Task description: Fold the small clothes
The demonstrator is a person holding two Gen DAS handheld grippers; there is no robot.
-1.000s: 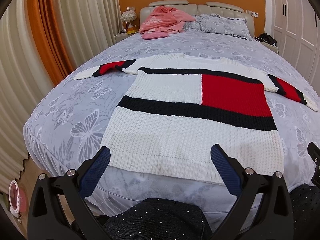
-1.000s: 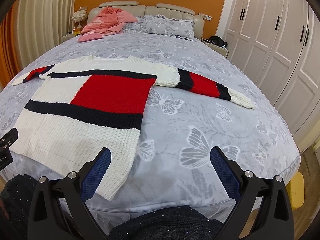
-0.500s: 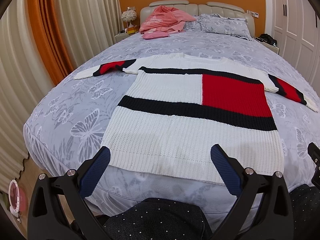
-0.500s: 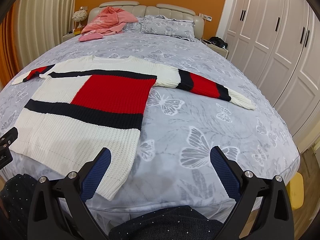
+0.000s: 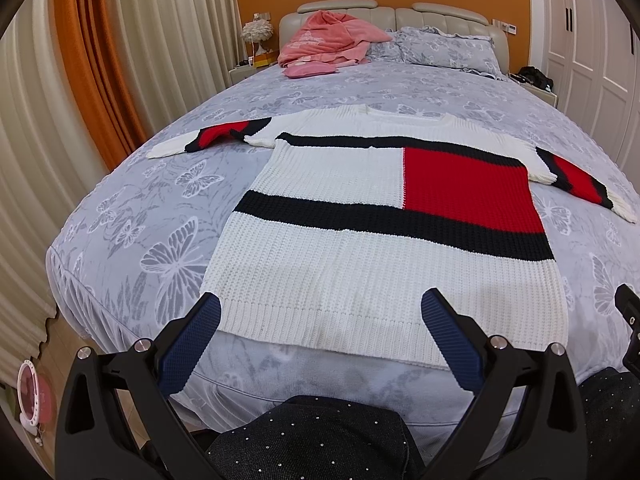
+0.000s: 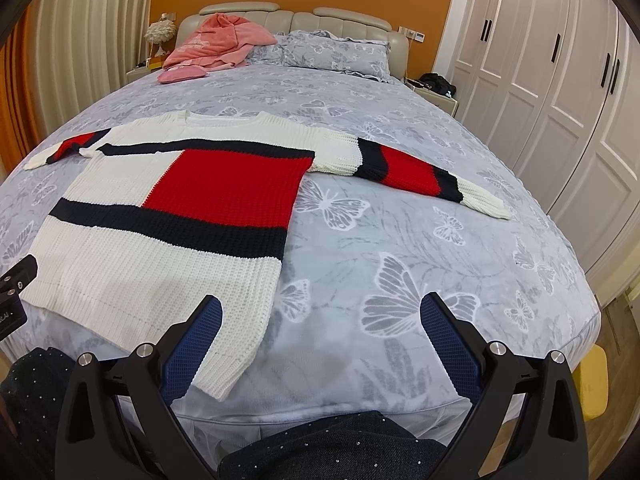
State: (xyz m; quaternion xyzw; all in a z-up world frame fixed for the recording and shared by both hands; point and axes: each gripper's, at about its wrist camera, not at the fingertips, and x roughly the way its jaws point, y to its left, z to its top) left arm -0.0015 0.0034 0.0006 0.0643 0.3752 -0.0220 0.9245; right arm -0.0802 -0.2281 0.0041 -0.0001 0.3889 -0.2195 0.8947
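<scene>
A white knit sweater with black stripes and a red block lies flat on the bed, both sleeves spread out to the sides. It also shows in the right wrist view, with its right sleeve stretched toward the wardrobe side. My left gripper is open and empty, held just short of the sweater's hem. My right gripper is open and empty, near the hem's right corner.
The bed has a grey butterfly-print cover. A pink garment and pillows lie at the headboard. Curtains hang on the left; white wardrobe doors stand on the right. A pink round object is on the floor.
Both grippers have eased slightly forward toward the bed. The sweater has not moved and both grippers stay open.
</scene>
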